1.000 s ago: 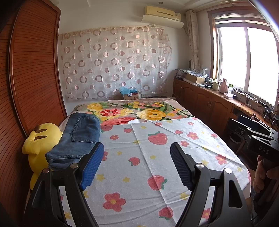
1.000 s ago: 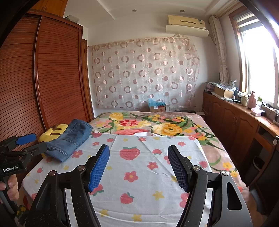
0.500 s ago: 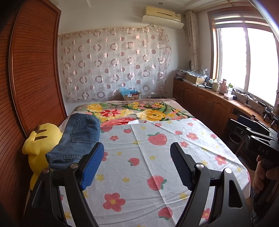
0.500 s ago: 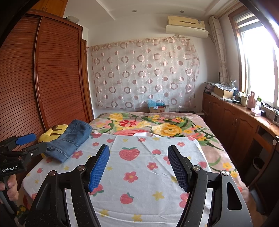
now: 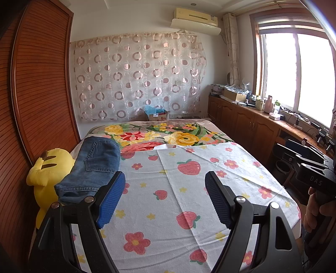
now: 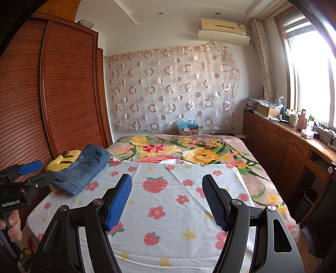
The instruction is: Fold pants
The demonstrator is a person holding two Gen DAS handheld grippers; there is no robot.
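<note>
A: Two grippers up front, both empty. We see the left gripper (image 5: 164, 196) with its jaws spread wide over the strawberry sheet (image 5: 189, 201), nothing between the blue pads (image 5: 110, 201).

B: Same for the right gripper (image 6: 167, 201). Jaws wide apart, only sheet showing through the gap. We mark it as holding nothing.

A: Pants?

B: We have the jeans (image 5: 94, 166) folded into a compact bundle at the left edge of the bed (image 5: 220, 131), back pocket facing up. They lie partly on the sheet and partly against the yellow plush toy (image 5: 49, 170), which sits between the bed and the wooden wardrobe (image 5: 40, 94).

A: In the right wrist view the jeans (image 6: 84, 168) are well left of the right gripper, apart from both its fingers. The left gripper (image 6: 31, 172) shows at the left frame edge, close to the near end of the bundle; we cannot tell whether it touches the denim.

B: A hand (image 6: 10, 226) grips that handle. In the left view the other hand (image 5: 315, 212) holds the right gripper's handle at the right edge.

A: Background: floral blanket (image 5: 159, 136) beyond the sheet, circle-patterned curtain (image 5: 136, 77) on the far wall, air conditioner (image 5: 195, 19) above it.
</note>
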